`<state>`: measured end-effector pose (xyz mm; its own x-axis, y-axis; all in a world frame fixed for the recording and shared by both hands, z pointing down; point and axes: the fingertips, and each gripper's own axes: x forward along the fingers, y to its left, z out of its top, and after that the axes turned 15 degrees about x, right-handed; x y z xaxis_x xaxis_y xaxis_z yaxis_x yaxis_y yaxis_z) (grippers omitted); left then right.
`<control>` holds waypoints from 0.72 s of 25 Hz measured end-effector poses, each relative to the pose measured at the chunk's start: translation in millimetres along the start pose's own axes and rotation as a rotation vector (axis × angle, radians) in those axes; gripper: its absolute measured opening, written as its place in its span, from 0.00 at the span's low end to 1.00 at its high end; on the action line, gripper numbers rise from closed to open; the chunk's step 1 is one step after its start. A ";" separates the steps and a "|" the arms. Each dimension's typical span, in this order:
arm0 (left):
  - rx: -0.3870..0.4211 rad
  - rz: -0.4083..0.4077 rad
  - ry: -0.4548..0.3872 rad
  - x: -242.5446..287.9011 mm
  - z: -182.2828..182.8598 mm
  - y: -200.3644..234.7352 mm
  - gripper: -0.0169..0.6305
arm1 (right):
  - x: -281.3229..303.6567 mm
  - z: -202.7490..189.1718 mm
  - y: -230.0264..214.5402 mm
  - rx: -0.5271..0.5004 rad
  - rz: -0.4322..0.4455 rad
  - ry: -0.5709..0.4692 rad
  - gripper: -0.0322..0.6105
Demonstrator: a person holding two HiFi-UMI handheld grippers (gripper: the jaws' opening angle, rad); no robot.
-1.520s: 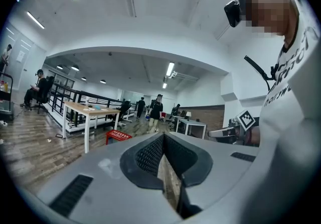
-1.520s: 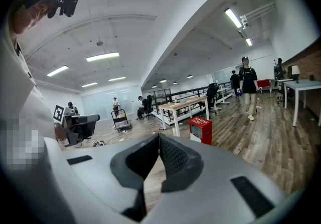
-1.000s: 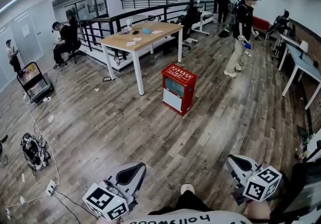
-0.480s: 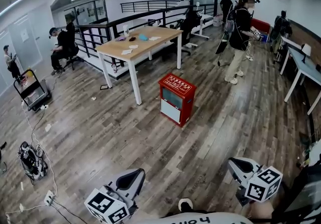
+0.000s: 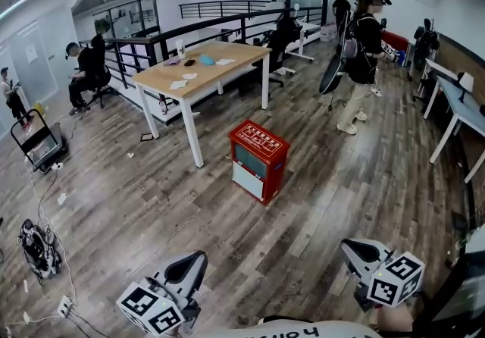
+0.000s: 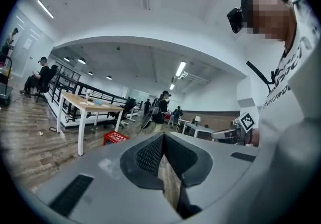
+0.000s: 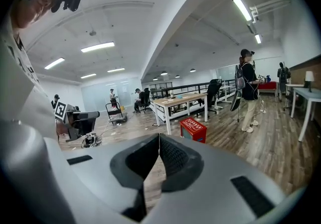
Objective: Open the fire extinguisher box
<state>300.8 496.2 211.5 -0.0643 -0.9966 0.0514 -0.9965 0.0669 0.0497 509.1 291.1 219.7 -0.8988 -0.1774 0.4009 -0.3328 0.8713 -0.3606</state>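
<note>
looking across a grey-brown wood-plank floor (image 5: 151,200) at a red, upright fire extinguisher box (image 5: 258,160) with a pale front panel and white print on its top, door shut, standing out in the open middle of that floor, well clear of its edges. set just off the near corner of a long light-wood table (image 5: 227,67) on white legs, close beside it but not touching. holding the grey left gripper (image 5: 193,261) with its marker cube low at the near left edge of the floor, jaws pressed fully together, nothing between them. holding the matching grey right gripper (image 5: 353,245) low at the near right edge, jaws likewise closed tight and empty. both well apart from the box, without contact. past the box toward the far right corner, a standing person in a dark top and pale trousers (image 5: 364,48); by the black railing (image 5: 144,45) along the left edge, a seated person in black (image 5: 79,75).
</note>
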 end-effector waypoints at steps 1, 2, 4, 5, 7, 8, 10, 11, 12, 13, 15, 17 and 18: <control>-0.001 0.013 -0.001 7.1 0.5 7.0 0.04 | 5.6 3.4 -7.0 0.013 0.002 -0.001 0.07; 0.004 0.024 -0.001 13.8 1.5 13.7 0.04 | 12.0 6.5 -13.3 0.026 0.004 -0.001 0.07; 0.021 0.030 0.008 24.7 4.2 23.4 0.04 | 25.2 9.9 -22.2 0.052 0.011 0.006 0.07; 0.031 0.028 0.016 28.8 5.1 27.4 0.04 | 31.9 10.9 -24.7 0.061 0.017 0.011 0.07; 0.048 0.026 0.033 36.2 5.6 38.4 0.04 | 47.3 15.2 -27.8 0.065 0.022 0.018 0.07; 0.051 0.025 0.040 39.8 4.6 45.4 0.04 | 56.3 18.2 -28.3 0.064 0.021 0.021 0.07; 0.046 0.010 0.054 46.8 -0.2 60.9 0.04 | 75.8 24.1 -27.1 0.062 0.014 0.021 0.07; 0.044 -0.002 0.061 50.9 -3.4 69.7 0.04 | 85.9 26.7 -26.2 0.062 0.008 0.019 0.07; 0.043 -0.014 0.070 55.8 -6.3 79.4 0.04 | 96.1 29.6 -25.4 0.063 0.000 0.016 0.07; 0.042 -0.026 0.078 60.7 -8.2 89.7 0.04 | 106.0 32.6 -24.2 0.069 -0.010 0.012 0.07; 0.045 -0.059 0.087 69.0 -6.2 111.3 0.04 | 124.6 38.6 -18.5 0.090 -0.026 0.003 0.07; 0.066 -0.093 0.083 77.0 1.7 135.9 0.04 | 145.7 46.6 -10.8 0.106 -0.038 -0.013 0.07; 0.076 -0.107 0.082 80.9 5.6 149.0 0.04 | 157.8 51.1 -6.4 0.110 -0.042 -0.021 0.07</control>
<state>146.9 425.3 217.5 0.0439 -0.9904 0.1313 -0.9988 -0.0465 -0.0165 354.8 234.1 242.2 -0.8889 -0.2231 0.4002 -0.3983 0.8078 -0.4345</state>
